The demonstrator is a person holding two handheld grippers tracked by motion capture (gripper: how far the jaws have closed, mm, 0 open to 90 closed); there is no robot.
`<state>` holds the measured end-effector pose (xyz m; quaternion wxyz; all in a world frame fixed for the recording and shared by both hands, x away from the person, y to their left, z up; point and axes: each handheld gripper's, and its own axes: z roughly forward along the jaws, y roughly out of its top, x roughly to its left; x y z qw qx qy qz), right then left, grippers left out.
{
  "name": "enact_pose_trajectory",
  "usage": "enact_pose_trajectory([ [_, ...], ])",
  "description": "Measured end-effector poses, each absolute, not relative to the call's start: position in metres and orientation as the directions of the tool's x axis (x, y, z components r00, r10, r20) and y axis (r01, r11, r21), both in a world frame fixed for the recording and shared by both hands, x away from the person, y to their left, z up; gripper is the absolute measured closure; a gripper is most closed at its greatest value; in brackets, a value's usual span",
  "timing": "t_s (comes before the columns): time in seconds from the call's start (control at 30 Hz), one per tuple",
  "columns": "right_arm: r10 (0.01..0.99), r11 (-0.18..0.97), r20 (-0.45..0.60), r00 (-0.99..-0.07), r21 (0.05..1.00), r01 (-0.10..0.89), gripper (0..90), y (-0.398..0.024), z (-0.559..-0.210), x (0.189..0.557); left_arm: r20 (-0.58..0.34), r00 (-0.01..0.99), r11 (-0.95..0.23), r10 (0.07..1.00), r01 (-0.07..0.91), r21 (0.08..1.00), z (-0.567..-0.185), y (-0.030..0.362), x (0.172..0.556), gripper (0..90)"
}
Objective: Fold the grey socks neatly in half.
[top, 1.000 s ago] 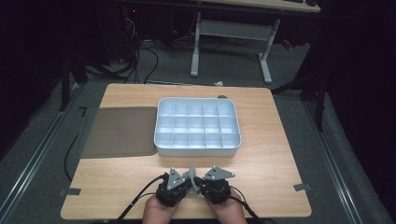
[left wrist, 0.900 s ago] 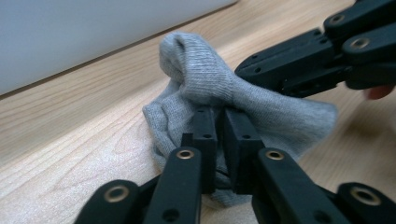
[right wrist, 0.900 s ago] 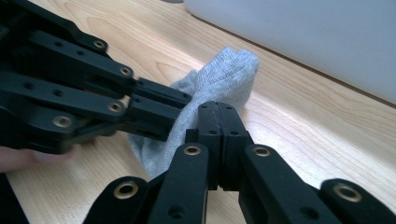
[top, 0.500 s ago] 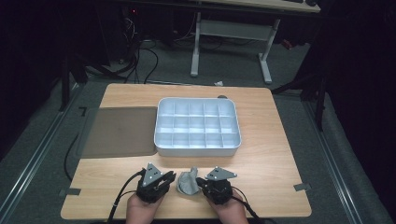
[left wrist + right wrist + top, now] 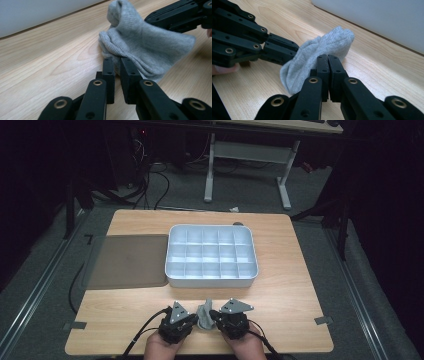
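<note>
We see the sock [image 5: 204, 314] bunched up near the front edge of the table [image 5: 295, 285], between our two grippers and just clear of the tray [image 5: 211, 255], which sits in the middle of the table toward its far side. A dark mat [image 5: 129, 261] lies beside the tray on its left and overhangs the table's left edge. Bare wood stays open on both sides of our hands and in the strip between the sock and the tray's front wall; behind the hands little table is left before the edge.

Our left gripper [image 5: 118, 65] has its jaws nearly together, with a narrow gap between them, and their tips sit on a fold at the lower edge of the sock; we cannot tell whether the pads press on it. Those jaws opened a little a moment ago, with the cloth at their tips.

Our right gripper [image 5: 328, 63] has its jaws fully together, pinching the sock's near edge, and the cloth rises from the table between the two grippers.
</note>
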<state>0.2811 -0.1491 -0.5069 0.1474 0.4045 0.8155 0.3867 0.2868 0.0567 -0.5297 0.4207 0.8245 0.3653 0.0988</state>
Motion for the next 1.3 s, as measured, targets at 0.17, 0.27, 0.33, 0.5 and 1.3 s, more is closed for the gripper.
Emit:
enact_pose_trajectory([
  [0.17,0.785,0.37,0.063,-0.616,0.749,0.549,88.8,-0.154,-0.505,0.284,-0.134,0.728,-0.389,0.672,0.502,0.772,-0.529,0.043,0.291,82.3],
  [0.27,0.787,0.37,0.06,-0.614,0.75,0.548,88.7,-0.155,-0.504,0.285,-0.133,0.732,-0.391,0.669,0.498,0.774,-0.528,0.041,0.292,82.3],
  [0.33,0.787,0.37,0.057,-0.615,0.753,0.544,88.7,-0.156,-0.503,0.285,-0.131,0.732,-0.391,0.669,0.496,0.775,-0.529,0.039,0.293,82.3],
  [0.5,0.787,0.365,0.061,-0.614,0.756,0.543,88.1,-0.155,-0.503,0.284,-0.129,0.729,-0.39,0.673,0.498,0.775,-0.529,0.04,0.293,82.2],
  [1.3,0.767,0.371,0.081,-0.637,0.754,0.542,89.1,-0.151,-0.503,0.278,-0.135,0.739,-0.398,0.66,0.496,0.771,-0.528,0.038,0.289,85.2],
])
